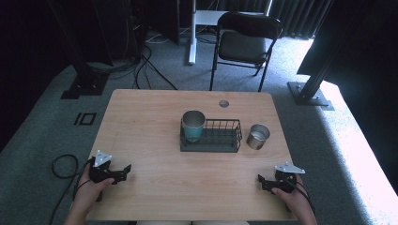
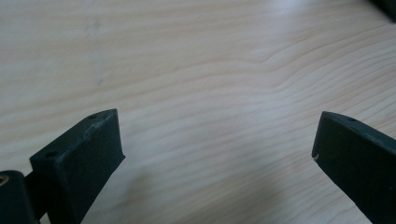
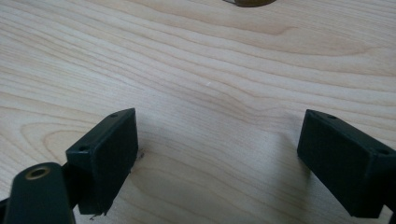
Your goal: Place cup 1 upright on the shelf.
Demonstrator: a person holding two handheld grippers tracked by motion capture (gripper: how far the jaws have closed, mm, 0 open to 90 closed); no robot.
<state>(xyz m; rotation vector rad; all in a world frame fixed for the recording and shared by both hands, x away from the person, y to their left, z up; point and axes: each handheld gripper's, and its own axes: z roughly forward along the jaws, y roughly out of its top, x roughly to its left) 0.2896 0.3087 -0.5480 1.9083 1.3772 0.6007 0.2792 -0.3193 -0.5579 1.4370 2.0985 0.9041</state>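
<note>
Left gripper [image 1: 123,171]: resting at the table's [image 1: 155,187] near-left corner, jaws standing wide apart, grasping nothing
Right gripper [image 1: 261,180]: sitting near the near-right corner, jaws likewise spread and empty over bare wood
Steel cup [image 1: 257,136]: standing upright just off the rack's right end, toward the right edge, mouth facing up, long axis vertical
Teal cup [image 1: 193,125]: standing upright in the rack's left end, mouth up
Rack [image 1: 220,138]: lying mid-table, long side running parallel to the near edge
Step, as I judge it: right gripper is nearest the steel cup; approaching level from the near side, jaws straddling the wall low, closing gently to avoid tipping
</note>
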